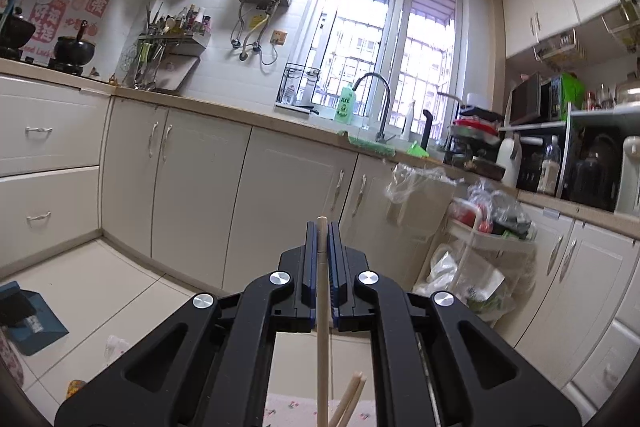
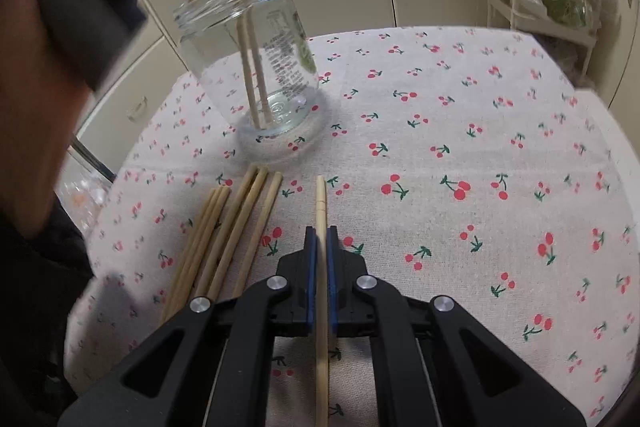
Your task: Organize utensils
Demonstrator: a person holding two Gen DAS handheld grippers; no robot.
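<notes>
Your left gripper (image 1: 322,227) is clamped on a single chopstick (image 1: 322,327), blue pads tight on both sides. The stick runs straight down the centre of the left wrist view, tip just past the fingertips, and the camera looks out at the kitchen cabinets (image 1: 192,183) and window (image 1: 384,39). Two more stick ends (image 1: 352,397) poke up at the bottom centre of that view, above a strip of cherry-print tablecloth (image 1: 288,411).

Your right gripper (image 2: 321,233) is also closed on one chopstick (image 2: 321,307), tip sticking out ahead of the fingers over the tablecloth (image 2: 460,131).

Glass jar (image 2: 256,67) stands upright on the cloth in the upper left of the right wrist view, with two chopsticks in the jar (image 2: 252,75) leaning against its rim. A loose bunch of chopsticks (image 2: 224,239) lies flat on the cloth at lower left, just beside the right gripper's left finger. Your left hand (image 2: 60,39) on its gripper body is a blur at the far left edge.
</notes>
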